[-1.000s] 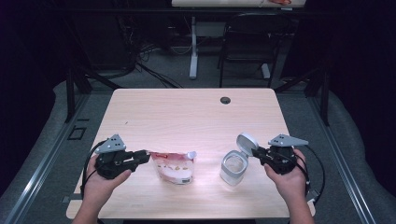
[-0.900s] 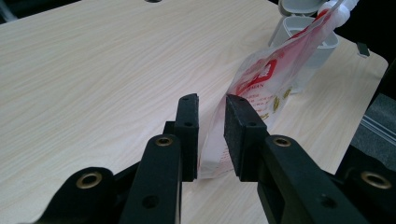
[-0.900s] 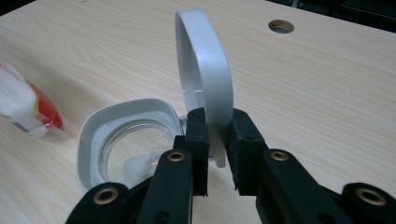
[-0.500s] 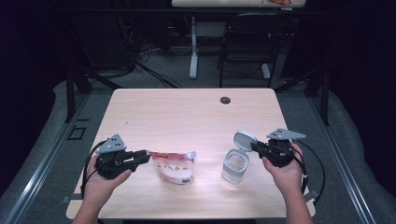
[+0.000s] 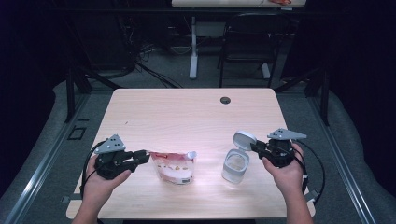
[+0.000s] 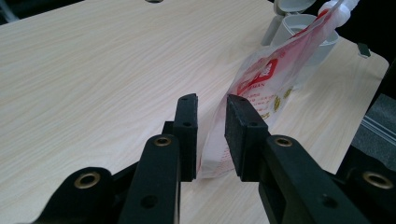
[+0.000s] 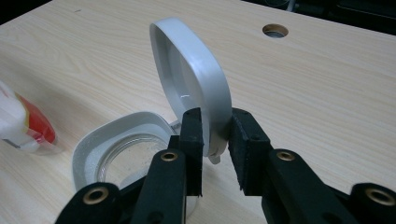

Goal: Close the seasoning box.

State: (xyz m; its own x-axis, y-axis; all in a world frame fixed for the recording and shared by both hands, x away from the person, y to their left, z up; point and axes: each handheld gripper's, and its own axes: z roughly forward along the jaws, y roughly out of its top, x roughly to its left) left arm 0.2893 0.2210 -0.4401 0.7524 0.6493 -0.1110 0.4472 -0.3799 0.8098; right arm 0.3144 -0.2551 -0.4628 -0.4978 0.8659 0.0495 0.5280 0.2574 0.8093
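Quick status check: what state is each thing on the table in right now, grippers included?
Bag: upright on the table, top sealed, its edge between the left gripper's jaws.
Jar: standing open, a little powder inside.
Lid: flipped up on its hinge, its edge between the right gripper's jaws.
Left gripper: closed on the bag.
Right gripper: jaws have just been opening, a gap beside the lid.

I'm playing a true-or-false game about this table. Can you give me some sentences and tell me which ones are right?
1. The jar's lid is flipped up. True.
2. The pouch lies right of the jar in the high view. False: it lies left of it.
3. The left gripper has the pouch's edge between its jaws. True.
4. The right gripper is at the pouch. False: its jaws, just opening, are around the lid's rim.
5. The table has a round hole. True.
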